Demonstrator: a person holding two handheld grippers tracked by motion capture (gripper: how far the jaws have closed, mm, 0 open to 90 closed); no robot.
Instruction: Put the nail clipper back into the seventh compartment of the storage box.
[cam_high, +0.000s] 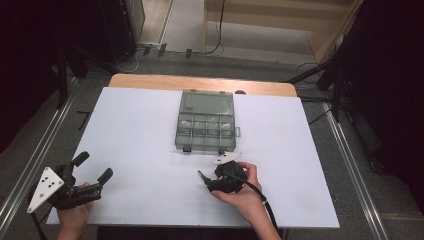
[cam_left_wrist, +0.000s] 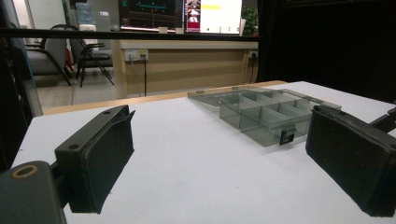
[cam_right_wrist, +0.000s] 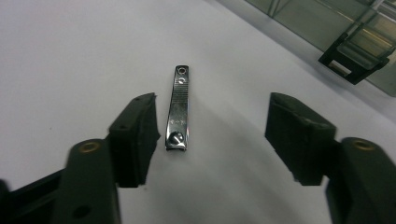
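Observation:
A shiny metal nail clipper (cam_right_wrist: 178, 108) lies flat on the white table (cam_right_wrist: 70, 56). My right gripper (cam_right_wrist: 212, 116) is open just above it, one jaw on each side; the clipper lies closer to the left jaw and touches neither. In the high view the right gripper (cam_high: 209, 178) is held low at the front centre of the table. My left gripper (cam_high: 95, 166) rests open at the front left, nothing between its jaws (cam_left_wrist: 224, 163). A clear grey compartment box (cam_high: 206, 125) lies open mid-table, its lid flat behind it.
The box (cam_left_wrist: 266, 114) has several compartments and two dark latches on its near edge (cam_right_wrist: 352, 58). White tabletop (cam_high: 135, 135) stretches between the grippers and the box. Metal rails run along both table sides. Chairs and screens stand far behind.

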